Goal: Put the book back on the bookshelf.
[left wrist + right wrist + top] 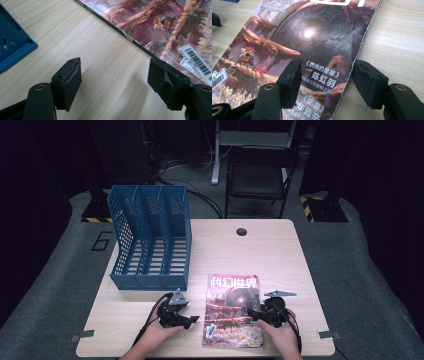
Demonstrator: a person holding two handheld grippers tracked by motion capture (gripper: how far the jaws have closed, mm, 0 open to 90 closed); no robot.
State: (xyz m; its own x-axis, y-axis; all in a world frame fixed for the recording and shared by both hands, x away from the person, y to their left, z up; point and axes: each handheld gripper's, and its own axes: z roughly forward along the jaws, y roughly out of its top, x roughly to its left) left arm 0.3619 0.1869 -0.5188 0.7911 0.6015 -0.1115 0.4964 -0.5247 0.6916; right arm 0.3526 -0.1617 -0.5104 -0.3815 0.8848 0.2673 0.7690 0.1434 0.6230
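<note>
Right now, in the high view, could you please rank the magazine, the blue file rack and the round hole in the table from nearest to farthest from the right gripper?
1. Magazine: lying flat under the right gripper, whose open jaws straddle its edge.
2. Round hole: at the table's far edge, ahead.
3. Blue file rack: far left corner, across the table.

- The left gripper (192, 319) is black, topped by a grey three-cornered plate, with a black cable trailing from it.
- The right gripper (251, 314) is black too, with its own grey plate and cable.
- Each jaw is a black arm with a brass-coloured rivet, ending in a blocky black pad.
- The left gripper's pads (67, 81) show small screw holes and peeling rubber facing.
- Both forearms are bare, without sleeves.
</note>
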